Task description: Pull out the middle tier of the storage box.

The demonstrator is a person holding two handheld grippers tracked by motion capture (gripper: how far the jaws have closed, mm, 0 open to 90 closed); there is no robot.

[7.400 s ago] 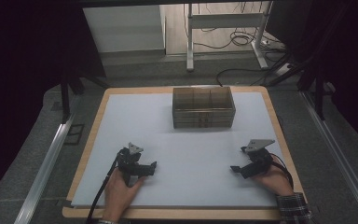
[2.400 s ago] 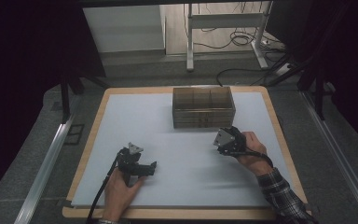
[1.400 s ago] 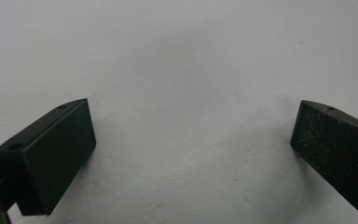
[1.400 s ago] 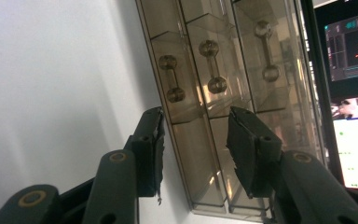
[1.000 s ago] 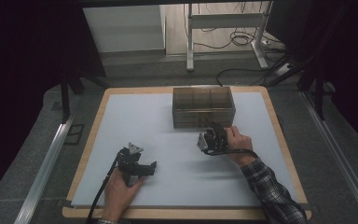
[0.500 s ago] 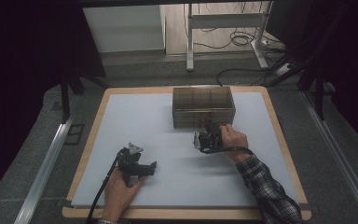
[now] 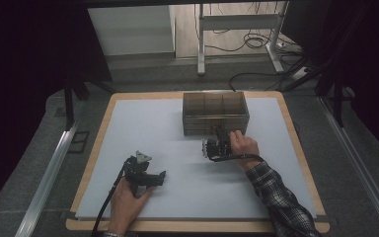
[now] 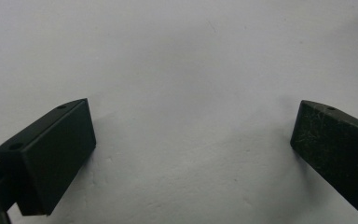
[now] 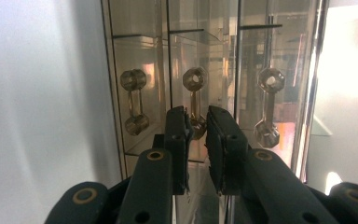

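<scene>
A clear brown drawer box [image 7: 216,112] stands at the back middle of the white table [image 7: 143,123]. My right gripper [image 7: 219,135] is turned on its side against the box's front. In the right gripper view three dumbbell-shaped handles show on the box front [image 9: 140,56]. My right gripper [image 9: 196,122] has the middle handle [image 9: 195,78] by its lower knob. Its jaws have just been closing, and the knob fills the narrow gap between them. At the front left my left gripper [image 7: 158,177] lies on the table, its jaws wide apart [image 8: 193,135] over bare surface.
The left handle [image 9: 134,101] and right handle [image 9: 269,107] flank the gripped one. A wooden rim [image 7: 103,123] edges the table. Behind the table are a desk frame [image 7: 200,44] and floor cables [image 7: 246,42].
My right gripper has come from the front right of the table up and left to the box front, its jaws narrowing onto the middle handle. The left gripper has kept still.
</scene>
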